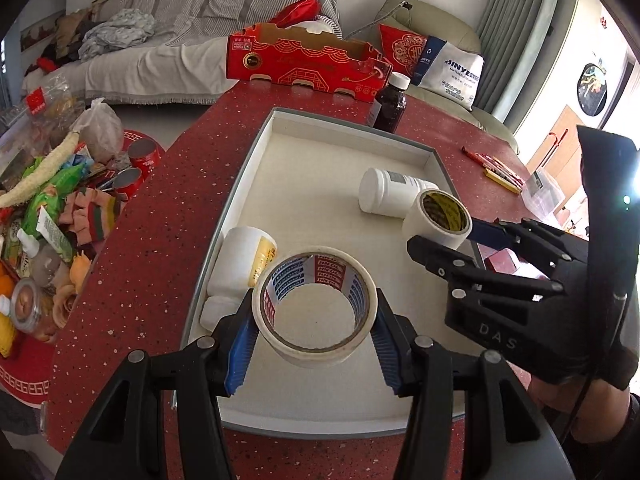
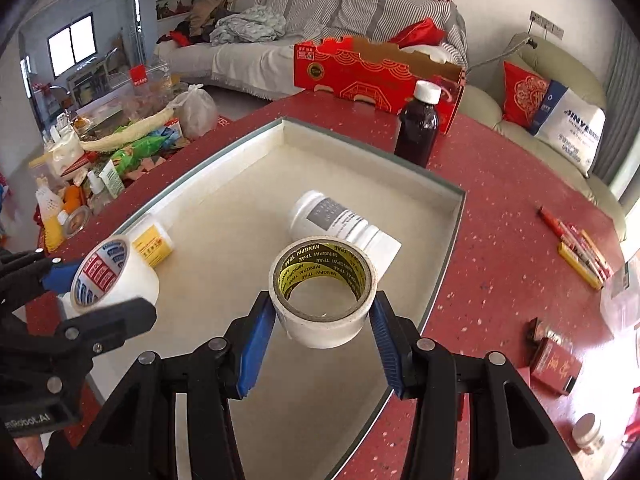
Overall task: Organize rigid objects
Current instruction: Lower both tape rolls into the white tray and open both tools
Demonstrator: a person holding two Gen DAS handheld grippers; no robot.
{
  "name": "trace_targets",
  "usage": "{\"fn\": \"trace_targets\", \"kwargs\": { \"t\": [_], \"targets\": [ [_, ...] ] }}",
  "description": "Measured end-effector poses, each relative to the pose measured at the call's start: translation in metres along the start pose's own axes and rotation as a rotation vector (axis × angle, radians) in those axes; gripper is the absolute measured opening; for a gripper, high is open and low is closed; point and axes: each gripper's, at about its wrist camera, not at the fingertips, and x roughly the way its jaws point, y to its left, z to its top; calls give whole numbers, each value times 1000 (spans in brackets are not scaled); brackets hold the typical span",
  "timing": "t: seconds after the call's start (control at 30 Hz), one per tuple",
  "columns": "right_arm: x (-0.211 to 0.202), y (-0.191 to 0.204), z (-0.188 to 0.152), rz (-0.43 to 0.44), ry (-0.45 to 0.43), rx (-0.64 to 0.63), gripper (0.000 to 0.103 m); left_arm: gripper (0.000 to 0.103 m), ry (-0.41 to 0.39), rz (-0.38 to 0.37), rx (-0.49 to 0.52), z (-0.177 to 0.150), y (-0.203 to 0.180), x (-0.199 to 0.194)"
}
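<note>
My left gripper point(image 1: 314, 326) has its jaws clenched on the red-printed tape roll point(image 1: 314, 306); my right gripper point(image 2: 324, 312) grasps the yellow-printed tape roll point(image 2: 323, 294), both above the white tray point(image 1: 340, 148).

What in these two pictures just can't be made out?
- Left wrist view: the small white bottle by the tray wall is partly hidden behind the blue-cored tape roll.
- Right wrist view: the lying bottle has label print too small to read.
- Both views: whether either tape roll touches the tray floor.
</note>
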Motion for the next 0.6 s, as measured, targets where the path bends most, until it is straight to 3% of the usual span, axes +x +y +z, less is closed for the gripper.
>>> {"fn": "trace_targets", "kwargs": {
  "t": [0.5, 0.53, 0.6],
  "targets": [
    [-9, -19, 6, 25, -43, 16, 50, 58, -16, 8, 41, 73, -25, 25],
    [-6, -20, 9, 42, -34, 23, 53, 71, 6, 19, 40, 77, -25, 32],
    [-6, -22, 9, 73, -25, 46, 72, 80, 39, 42, 48, 80, -26, 44]
  ]
}}
